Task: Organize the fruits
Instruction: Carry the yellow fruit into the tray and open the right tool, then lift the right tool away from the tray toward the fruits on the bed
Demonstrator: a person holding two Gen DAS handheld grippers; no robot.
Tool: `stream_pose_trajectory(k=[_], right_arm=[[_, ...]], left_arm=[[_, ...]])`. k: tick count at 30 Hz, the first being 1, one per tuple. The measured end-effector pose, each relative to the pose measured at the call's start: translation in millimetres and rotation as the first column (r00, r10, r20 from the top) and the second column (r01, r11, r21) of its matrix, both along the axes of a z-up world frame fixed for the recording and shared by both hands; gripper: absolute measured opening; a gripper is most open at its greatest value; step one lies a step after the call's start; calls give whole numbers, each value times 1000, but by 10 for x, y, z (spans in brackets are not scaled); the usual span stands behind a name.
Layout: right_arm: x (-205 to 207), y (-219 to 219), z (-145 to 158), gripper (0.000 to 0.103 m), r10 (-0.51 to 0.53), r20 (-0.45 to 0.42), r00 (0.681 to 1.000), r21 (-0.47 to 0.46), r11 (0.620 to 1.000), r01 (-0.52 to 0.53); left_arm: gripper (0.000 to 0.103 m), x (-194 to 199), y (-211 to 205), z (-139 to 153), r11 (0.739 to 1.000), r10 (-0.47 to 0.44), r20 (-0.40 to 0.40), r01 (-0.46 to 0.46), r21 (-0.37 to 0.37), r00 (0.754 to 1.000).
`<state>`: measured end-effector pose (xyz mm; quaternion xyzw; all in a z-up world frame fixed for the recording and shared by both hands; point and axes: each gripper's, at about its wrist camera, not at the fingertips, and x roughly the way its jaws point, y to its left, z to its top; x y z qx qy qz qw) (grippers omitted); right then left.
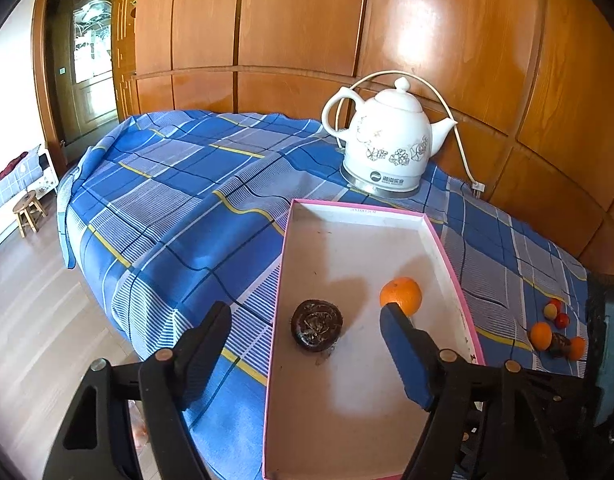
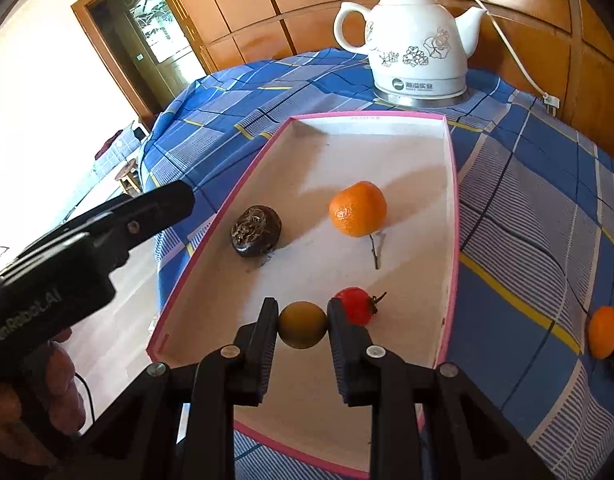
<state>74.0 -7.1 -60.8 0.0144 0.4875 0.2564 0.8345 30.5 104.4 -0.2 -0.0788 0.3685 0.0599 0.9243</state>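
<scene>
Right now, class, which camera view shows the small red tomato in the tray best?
The right wrist view: the red tomato lies in the pink-edged tray, its stem showing, just behind the right claw, which grips a brownish round fruit. The left wrist view shows nothing of it inside the tray.

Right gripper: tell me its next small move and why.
Probably lower a little and open. The right gripper is shut on a small yellow-brown fruit above the floor of the pink-edged box, beside the red fruit. An orange and a dark round fruit already lie inside, so releasing here fits.
</scene>
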Motion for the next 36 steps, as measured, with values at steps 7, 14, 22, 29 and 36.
stream_pose_trajectory(k=[7, 14, 22, 29, 36], right_arm=[[22, -28, -34, 26, -30, 4, 1000, -18, 999, 30], [-3, -57, -3, 28, -48, 24, 999, -19, 999, 49], [-97, -148, 131, 28, -93, 101, 991, -56, 993, 99], [-147, -310, 206, 28, -159, 143, 977, -85, 981, 172], [-181, -506, 268, 28, -223, 171, 960, -99, 965, 242]], left_arm=[[77, -27, -20, 27, 1000, -1, 16, 1, 18, 1000], [77, -38, -45, 45, 1000, -8, 24, 7, 26, 1000], [77, -58, -84, 48, 999, -18, 27, 17, 32, 999], [77, -87, -154, 52, 998, -38, 32, 36, 42, 999], [77, -118, -288, 34, 995, -83, 34, 81, 55, 996]])
